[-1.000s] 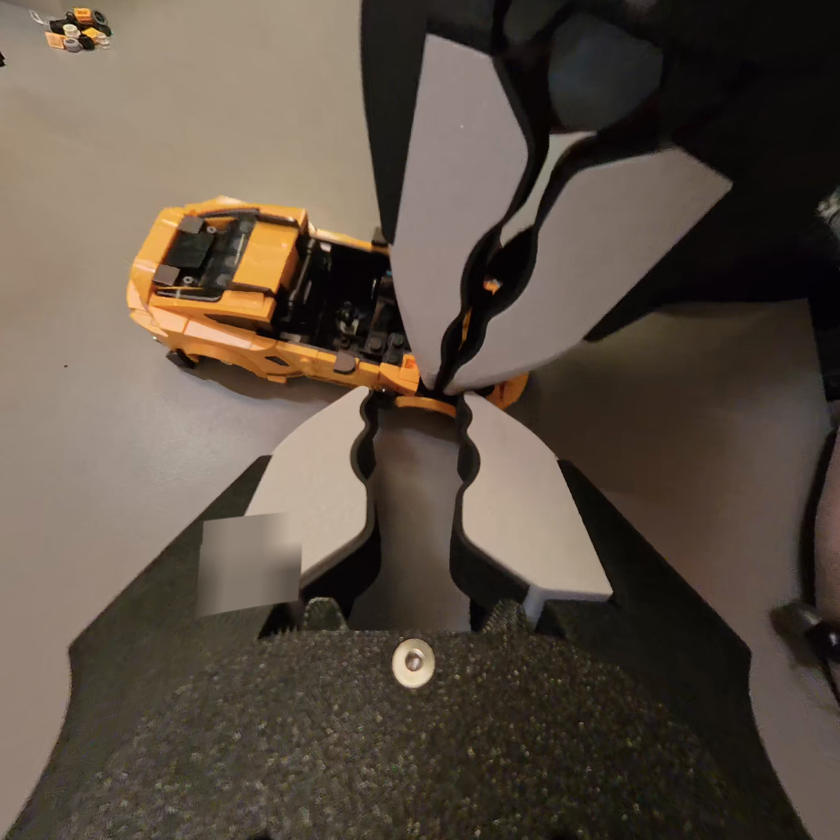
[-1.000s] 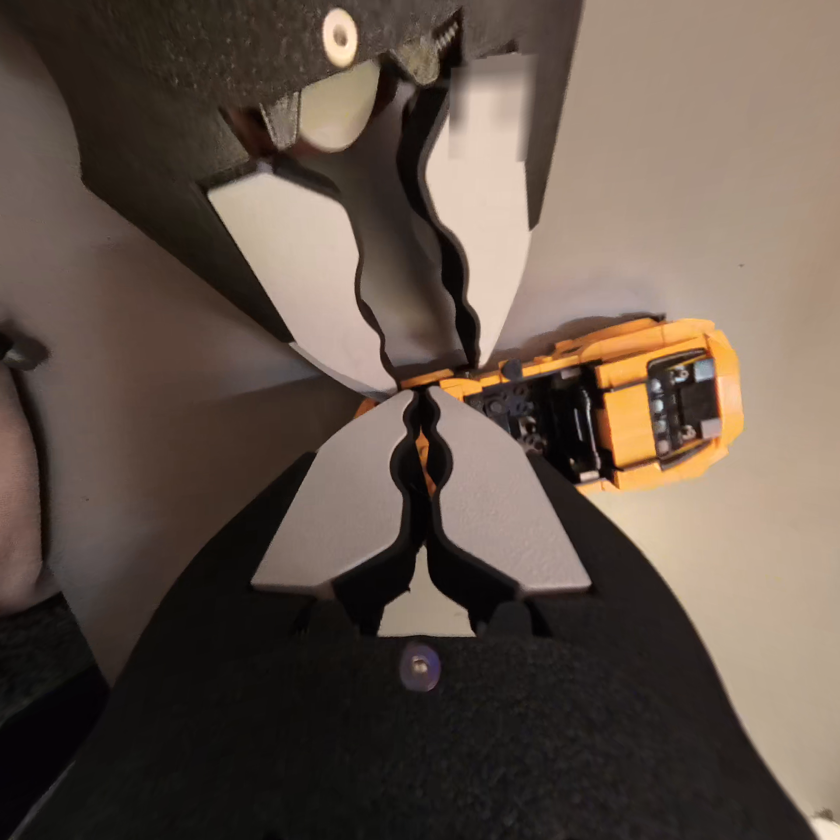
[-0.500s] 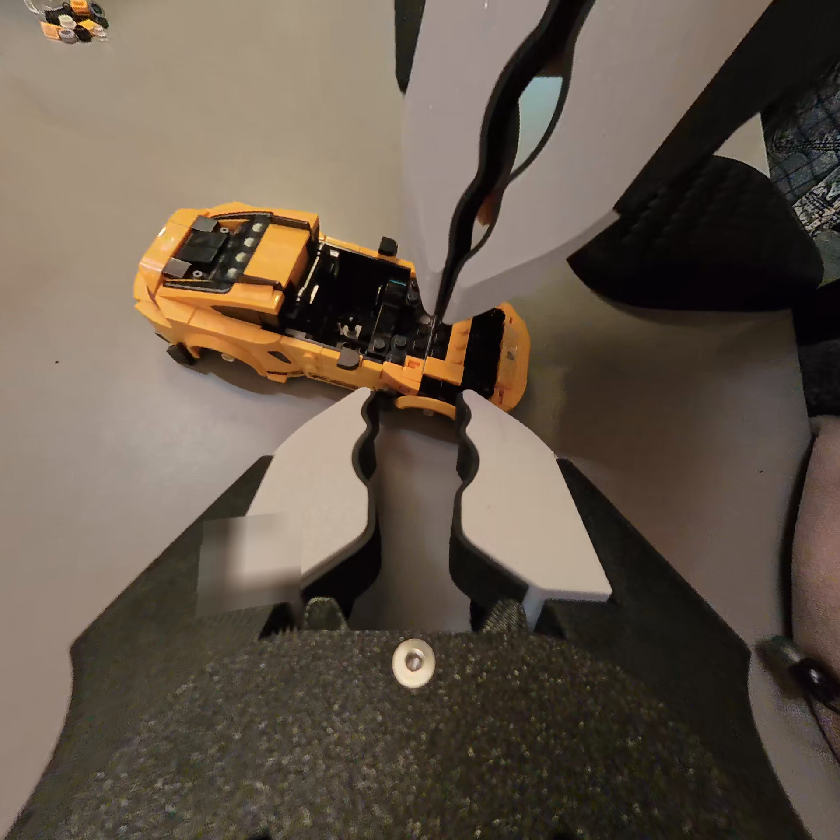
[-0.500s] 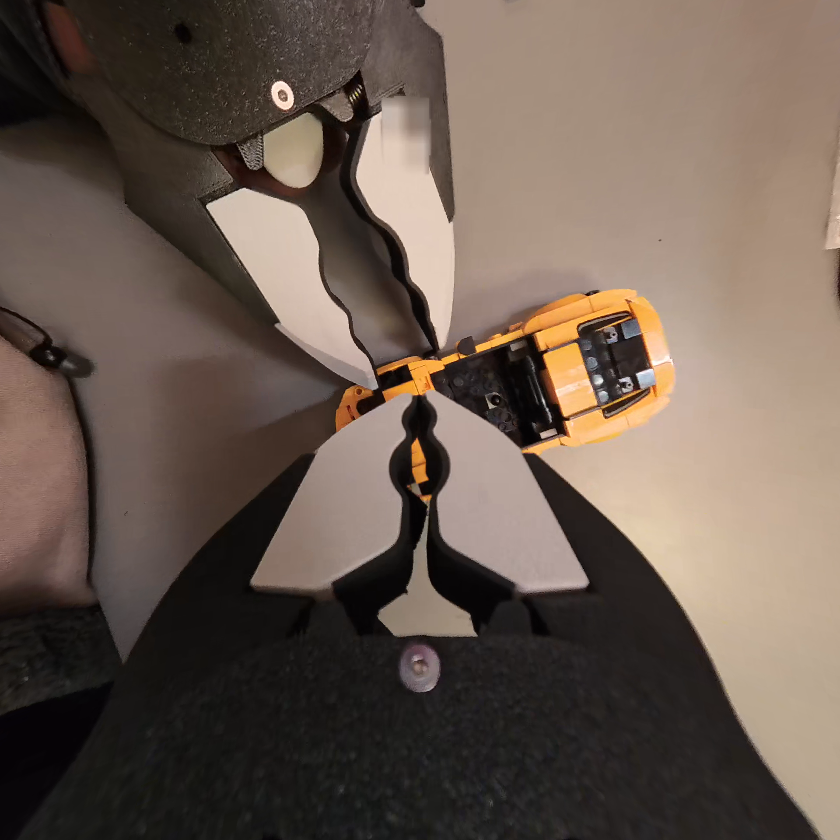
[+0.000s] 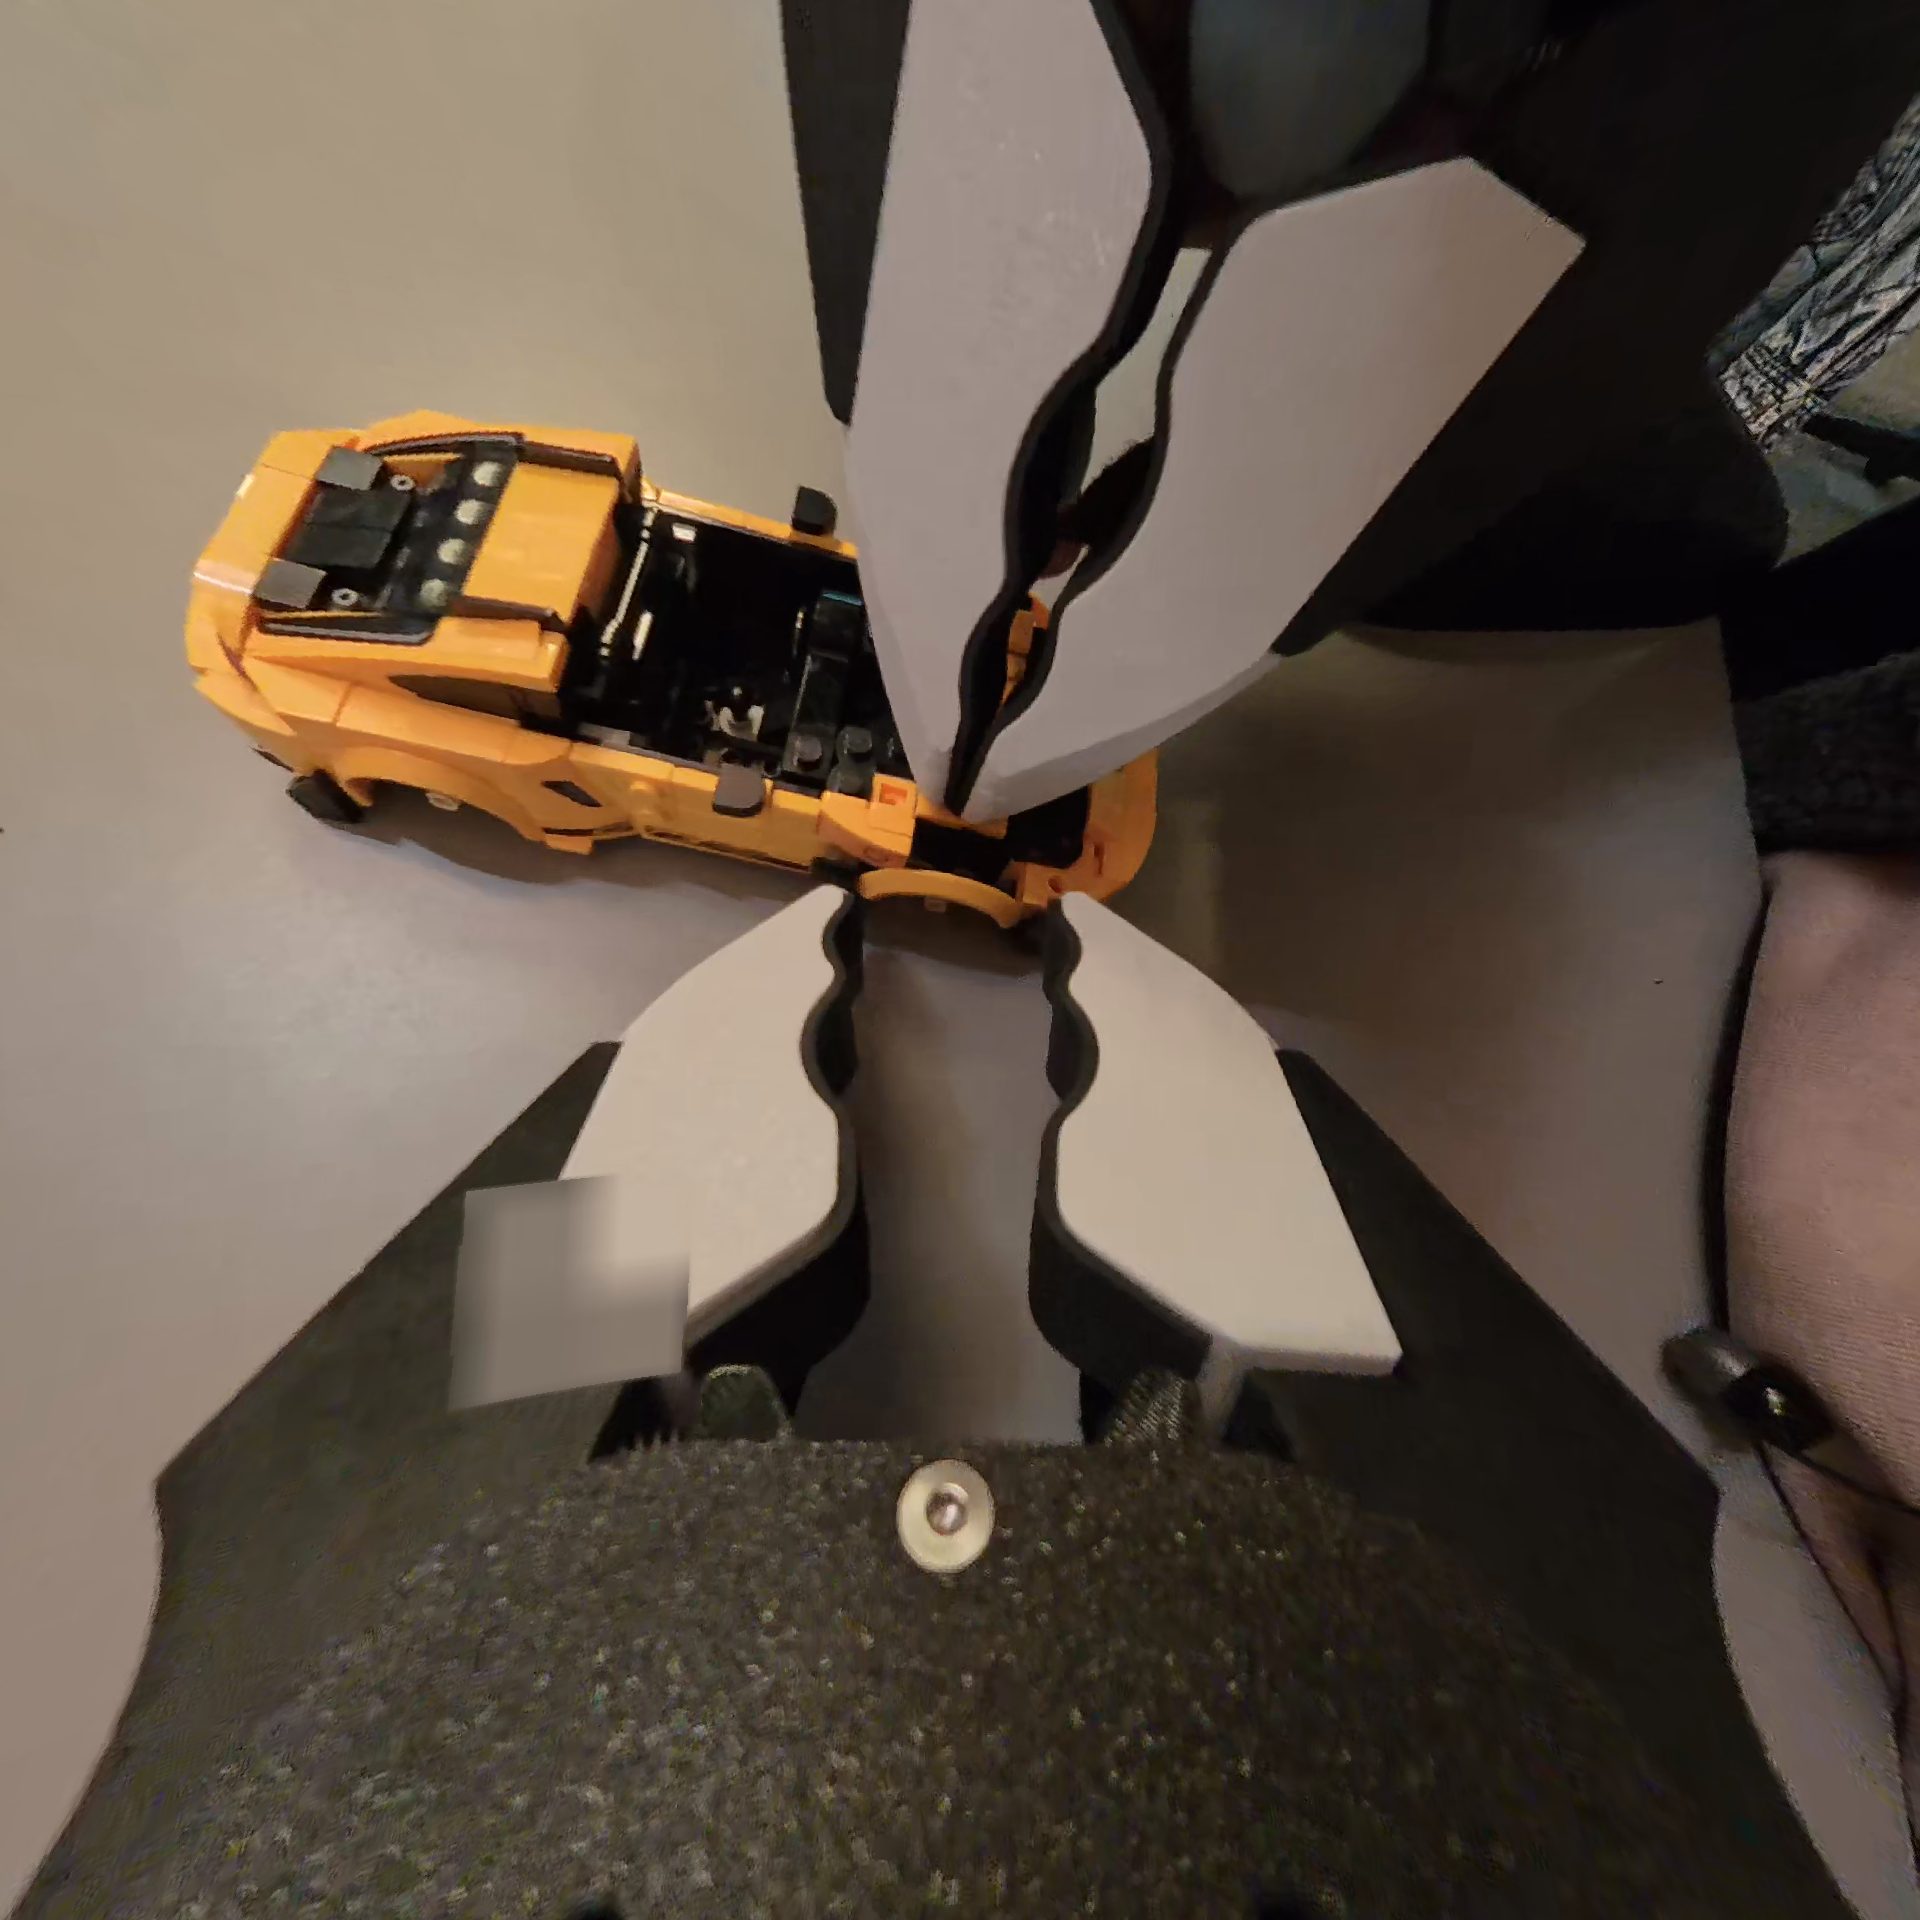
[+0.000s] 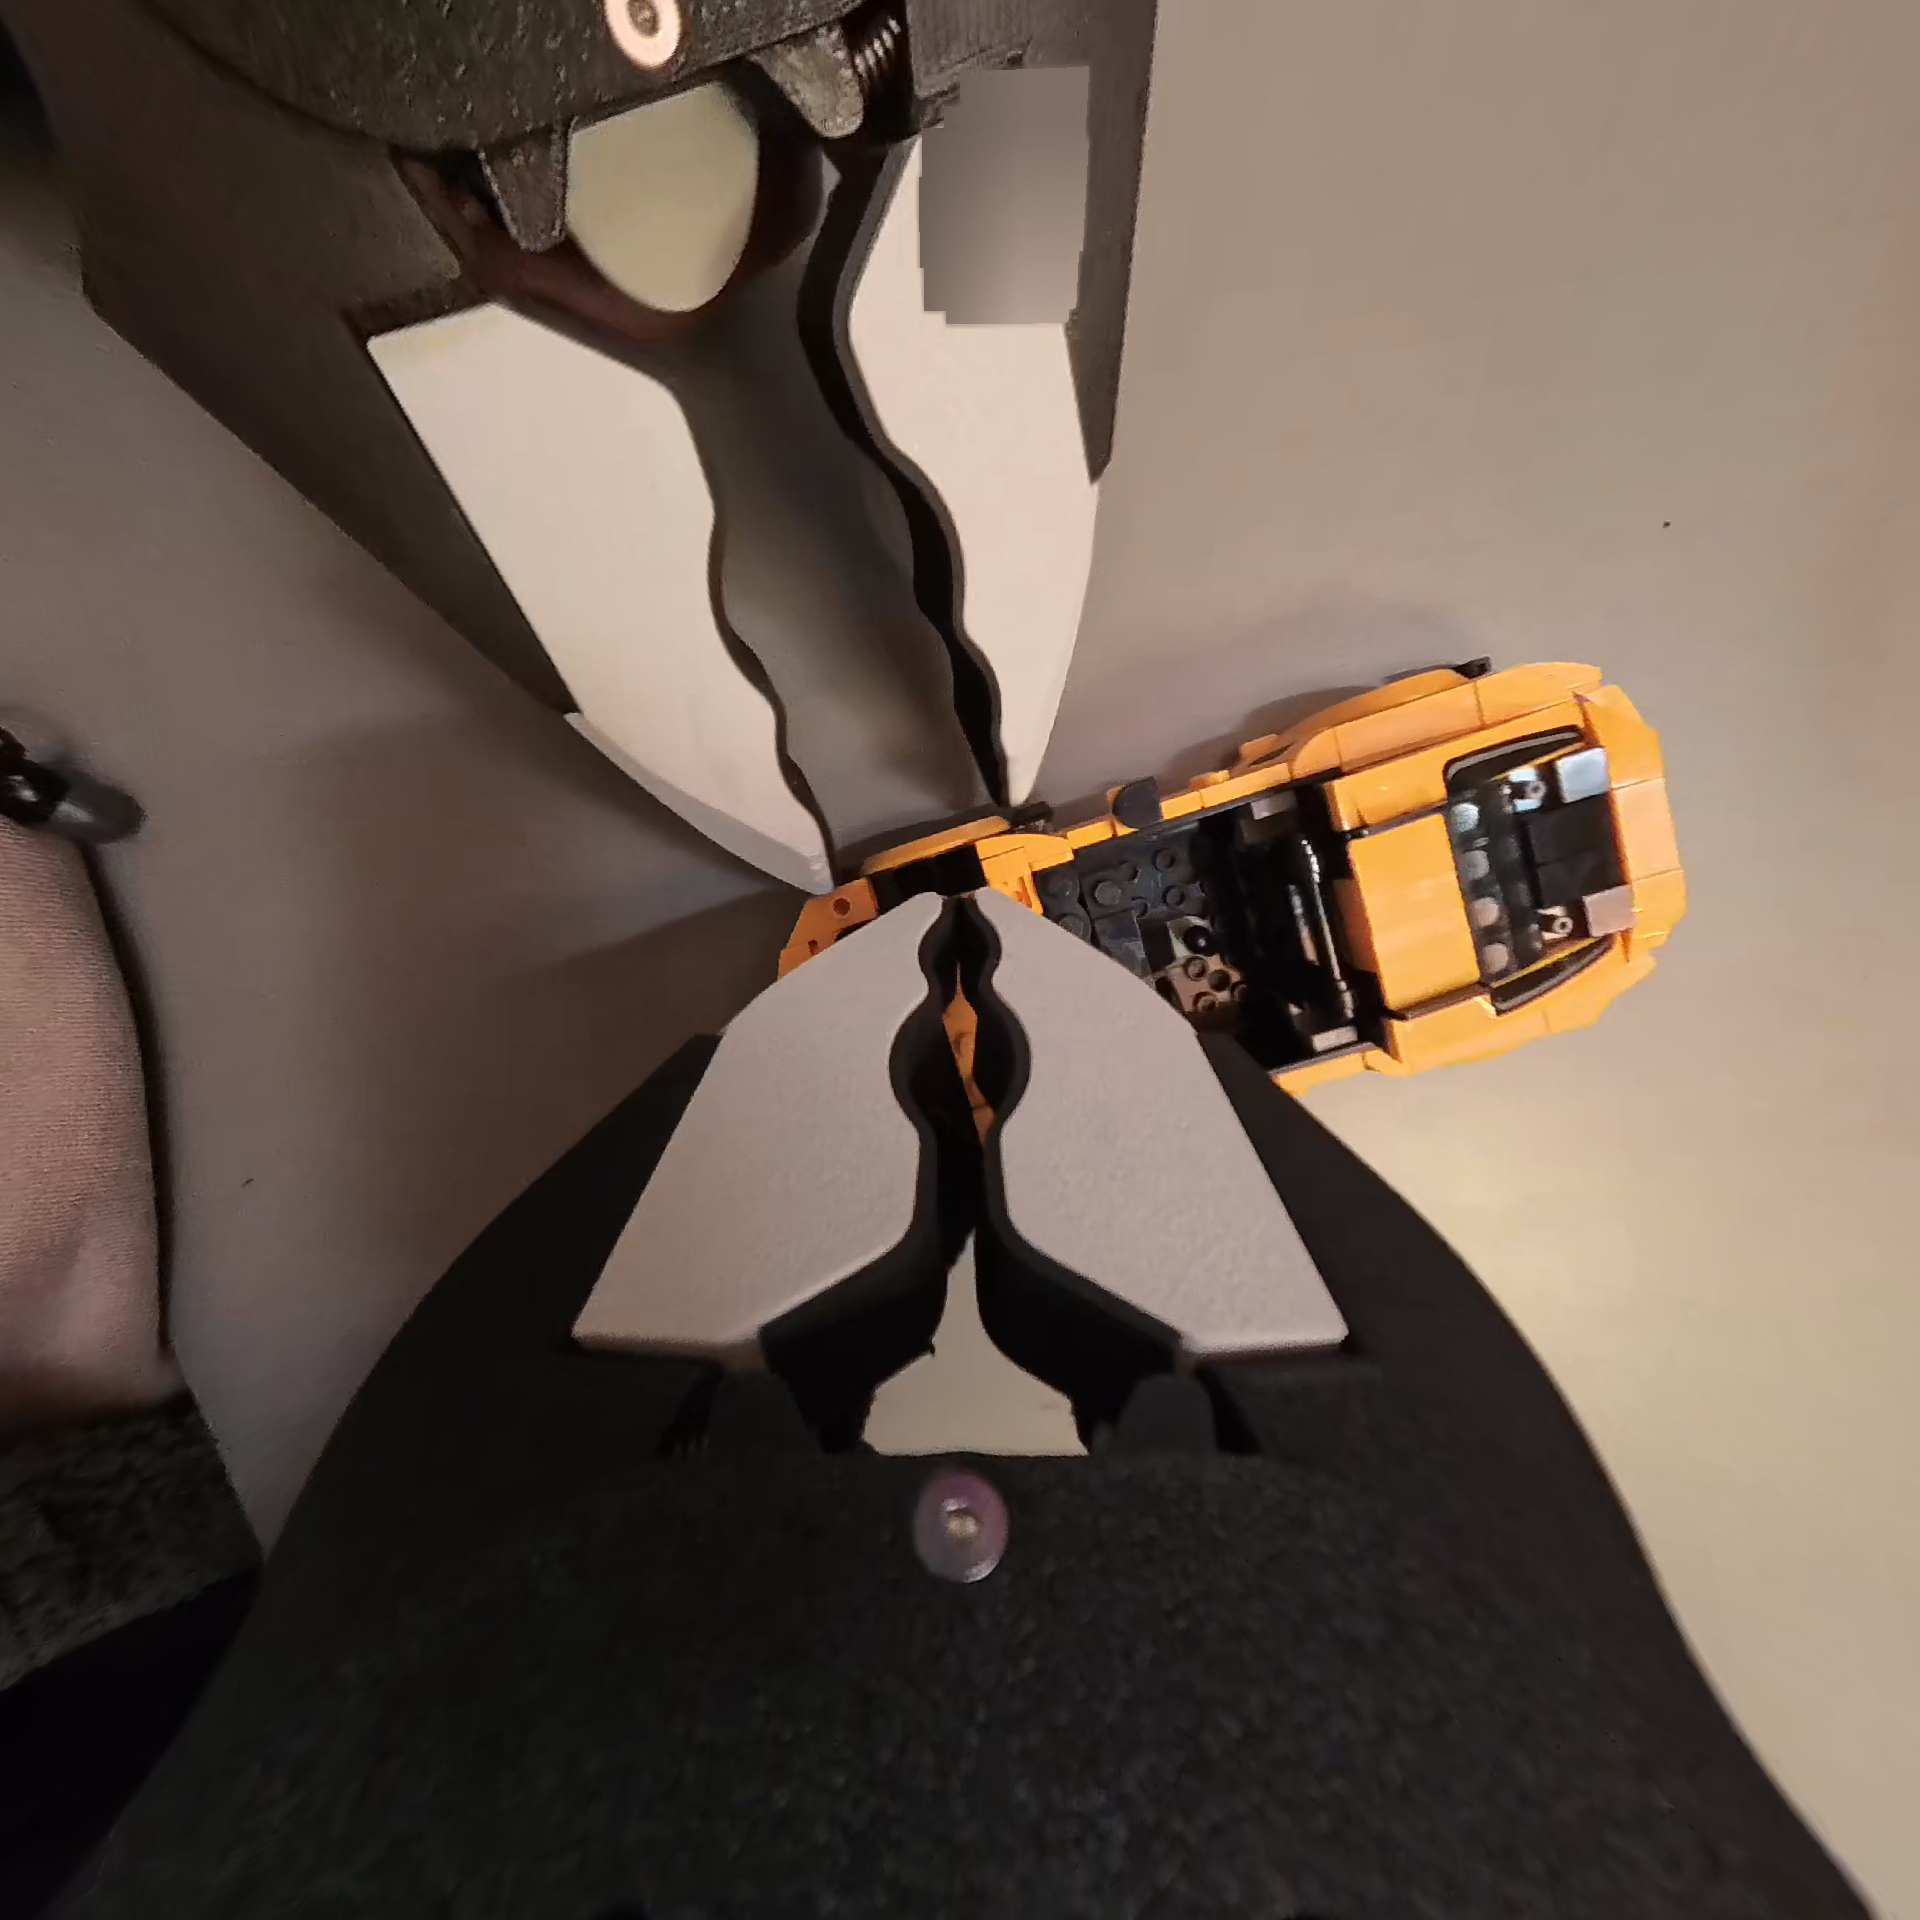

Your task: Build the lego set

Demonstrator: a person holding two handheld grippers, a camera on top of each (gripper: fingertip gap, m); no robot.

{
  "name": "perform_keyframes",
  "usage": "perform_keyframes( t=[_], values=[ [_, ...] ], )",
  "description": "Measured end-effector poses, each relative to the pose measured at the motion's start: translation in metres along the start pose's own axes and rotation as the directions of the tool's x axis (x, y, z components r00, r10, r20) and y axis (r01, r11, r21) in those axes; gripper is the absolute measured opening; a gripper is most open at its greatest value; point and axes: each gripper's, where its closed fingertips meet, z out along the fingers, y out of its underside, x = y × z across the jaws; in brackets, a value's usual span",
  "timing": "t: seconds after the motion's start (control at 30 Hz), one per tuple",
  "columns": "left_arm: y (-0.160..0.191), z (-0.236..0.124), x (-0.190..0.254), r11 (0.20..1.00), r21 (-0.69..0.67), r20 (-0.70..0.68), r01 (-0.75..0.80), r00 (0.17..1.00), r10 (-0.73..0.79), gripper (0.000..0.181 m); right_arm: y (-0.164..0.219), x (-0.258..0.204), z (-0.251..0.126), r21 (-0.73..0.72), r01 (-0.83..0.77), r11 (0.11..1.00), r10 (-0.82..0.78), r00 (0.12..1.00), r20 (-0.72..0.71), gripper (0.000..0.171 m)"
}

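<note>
- Left gripper [image 5: 948,914]: jaws sitting spread, nothing between them; tips resting right at the near side of the car [image 5: 499,665], bracketing the orange wheel arch [image 5: 940,891] at its front end.
- Right gripper [image 6: 961,902]: jaws pressing together at the tips, a sliver of orange showing in the gap behind them. Can't tell if that's a held piece or just the car showing through.
- In the left wrist view the right gripper [image 5: 961,805] is coming in from 12 o'clock, tips nearly closed, pointing down onto the car's open front section.
- In the right wrist view the left gripper [image 6: 914,831] is coming in from 12 o'clock, tips touching the far edge of the car's front.
- The two grippers are facing each other tip to tip across the car's front end.
- Car: orange body, black open cockpit with studs showing, no roof, black panel on the rear deck. Lying on the grey table [image 5: 364,208].
- Left wrist view: car stretching from centre out toward 10 o'clock. Right wrist view: stretching from centre toward 3 o'clock.
- Person's sleeve [image 6: 73,1143] showing at 9 o'clock in the right wrist view, well clear of the car.
</note>
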Motion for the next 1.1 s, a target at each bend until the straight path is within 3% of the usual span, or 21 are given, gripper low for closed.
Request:
perform_keyframes(
  t=[0.4,0.63,1.1],
  values=[
    [0.0001,0.0011,0.0002,1.000,0.004,-0.003,0.014,1.000,-0.014,0.030,0.0003,0.0002,-0.0007,0.011,-0.031,0.999,0.031,0.999,0.030,0.000],
    [0.0004,0.0019,0.0016,1.000,-0.001,0.002,-0.007,1.000,0.007,0.032,-0.0091,-0.0038,-0.0033,0.065,0.019,0.998,-0.017,0.999,-0.034,0.000],
    [0.0023,0.0054,0.0079,1.000,-0.016,-0.014,-0.021,1.000,0.020,0.030,-0.0030,-0.0030,0.0019,-0.020,0.029,0.999,-0.030,0.999,-0.044,0.000]
  ],
)
